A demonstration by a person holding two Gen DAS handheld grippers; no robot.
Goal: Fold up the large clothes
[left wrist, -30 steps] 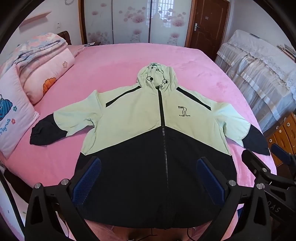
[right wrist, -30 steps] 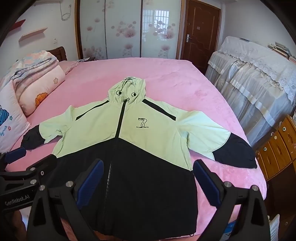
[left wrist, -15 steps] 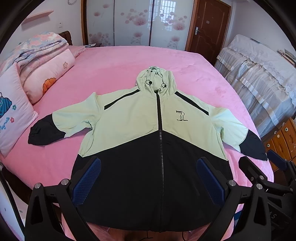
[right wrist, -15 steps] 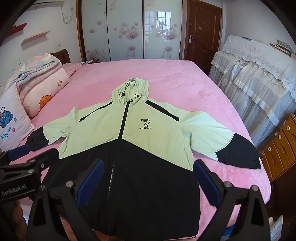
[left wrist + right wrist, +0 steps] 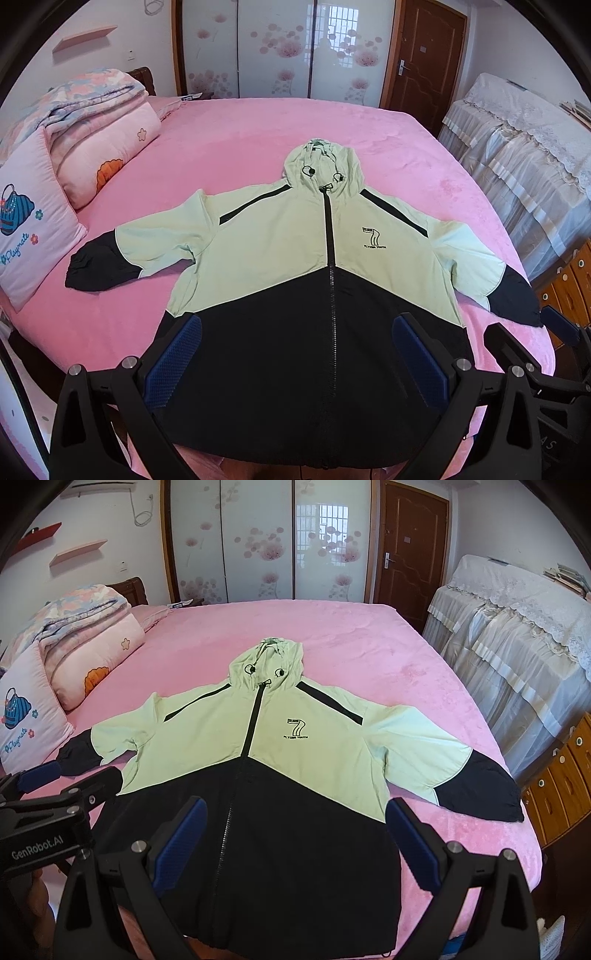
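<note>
Pale-green and black zip-up hooded jacket (image 5: pixel 288 280) lies front-up, zipped, spread flat on the pink plush-covered bed (image 5: pixel 258 147) — hood toward the far wardrobe, hem at the near edge, both sleeves out to the sides with black cuffs at the ends. Laid open like this probably so sleeves and sides can be folded inward cleanly; no fold made yet, task looks at its start. Left gripper (image 5: pixel 295 360) hangs above the black lower panel, jaws wide apart, holding nothing. Right gripper (image 5: pixel 295 840) same — jaws wide apart, empty, above the hem area slightly toward the right sleeve (image 5: pixel 443 760). Stacked pink pillows and folded quilt (image 5: pixel 92 125) sit well clear on the left.
</note>
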